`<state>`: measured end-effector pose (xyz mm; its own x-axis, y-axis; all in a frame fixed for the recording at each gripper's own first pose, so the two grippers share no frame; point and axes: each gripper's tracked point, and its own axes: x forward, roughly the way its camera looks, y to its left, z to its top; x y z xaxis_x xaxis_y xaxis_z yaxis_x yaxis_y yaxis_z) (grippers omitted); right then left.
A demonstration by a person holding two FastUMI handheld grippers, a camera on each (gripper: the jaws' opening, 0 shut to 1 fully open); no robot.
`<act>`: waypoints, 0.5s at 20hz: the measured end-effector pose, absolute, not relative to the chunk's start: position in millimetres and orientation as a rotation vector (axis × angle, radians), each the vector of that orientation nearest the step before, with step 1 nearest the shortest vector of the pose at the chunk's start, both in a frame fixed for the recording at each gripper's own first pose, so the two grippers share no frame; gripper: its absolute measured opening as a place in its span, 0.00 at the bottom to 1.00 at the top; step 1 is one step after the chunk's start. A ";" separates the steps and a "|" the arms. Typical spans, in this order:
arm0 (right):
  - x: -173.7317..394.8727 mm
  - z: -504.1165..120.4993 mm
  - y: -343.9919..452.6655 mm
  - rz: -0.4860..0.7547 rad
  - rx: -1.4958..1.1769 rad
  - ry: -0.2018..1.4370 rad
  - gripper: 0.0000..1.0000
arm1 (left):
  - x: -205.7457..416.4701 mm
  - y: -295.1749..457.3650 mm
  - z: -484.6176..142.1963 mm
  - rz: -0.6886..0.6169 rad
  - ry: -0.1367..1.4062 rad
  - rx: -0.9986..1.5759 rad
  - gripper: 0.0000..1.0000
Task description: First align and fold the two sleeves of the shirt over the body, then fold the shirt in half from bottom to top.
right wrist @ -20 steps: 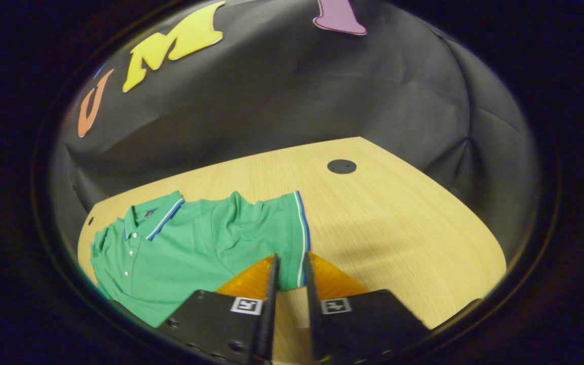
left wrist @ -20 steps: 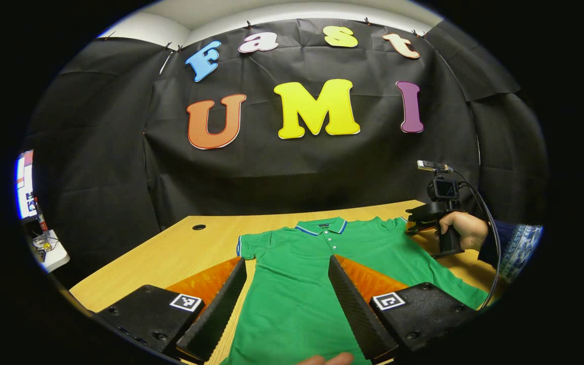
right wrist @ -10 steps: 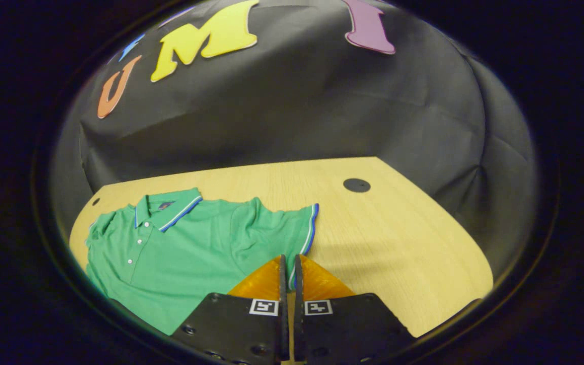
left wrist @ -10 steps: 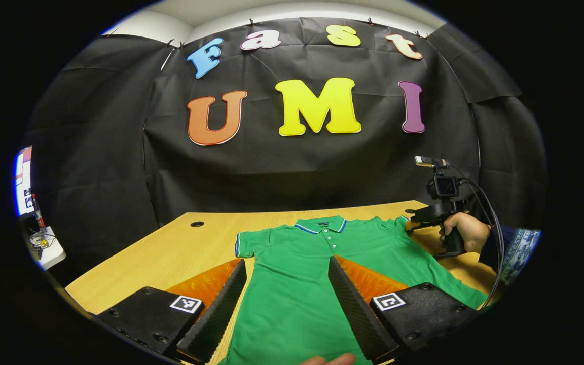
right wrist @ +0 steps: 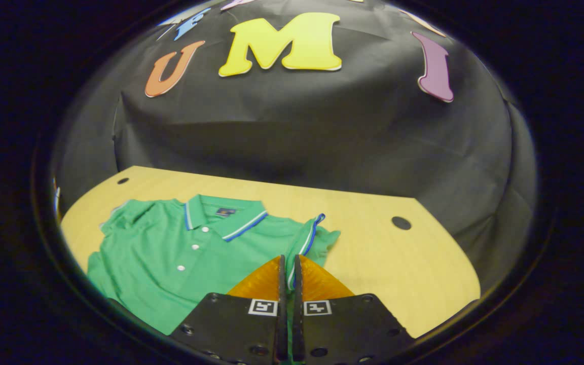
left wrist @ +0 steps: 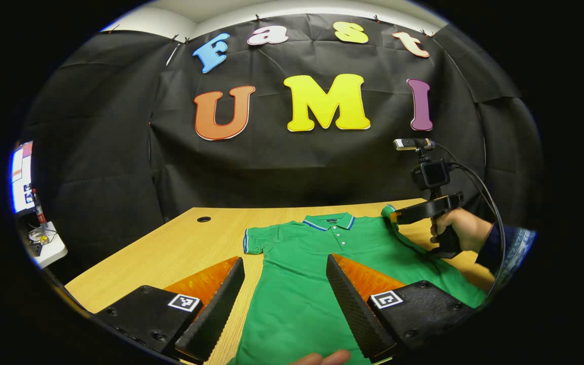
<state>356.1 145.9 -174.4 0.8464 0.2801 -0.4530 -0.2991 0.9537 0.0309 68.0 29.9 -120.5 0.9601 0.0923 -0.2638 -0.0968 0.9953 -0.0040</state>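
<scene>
Table (right wrist: 373, 243); sleeve (right wrist: 308, 242) in right gripper (right wrist: 288, 284)

shirt (left wrist: 312, 274): green knit cloth, matt, with a fine piqué-like grain; it lies mostly smooth, with soft creases at the sleeve (right wrist: 317, 238) raised at about 1 o'clock from the right gripper (right wrist: 288, 274).
collar (right wrist: 226, 215): ribbed cloth with striped trim; small glossy buttons (right wrist: 196, 238) at its 7 o'clock.
table (left wrist: 170, 253): pale wood-grain top, smooth, satin sheen.
booth wall (left wrist: 282, 167): black cloth, matt, wrinkled.
left gripper (left wrist: 284, 304): fingers (left wrist: 345, 299) with ridged, rough-looking faces; body looks like matt hard plastic, with glossy translucent panels behind the fingers.
right gripper: same matt body and glossy panels; paper-like square markers on top.
</scene>
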 end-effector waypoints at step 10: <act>301.8 -122.4 108.1 0.316 0.226 0.379 0.89 | 75.9 75.1 -131.9 0.237 0.326 -0.049 1.00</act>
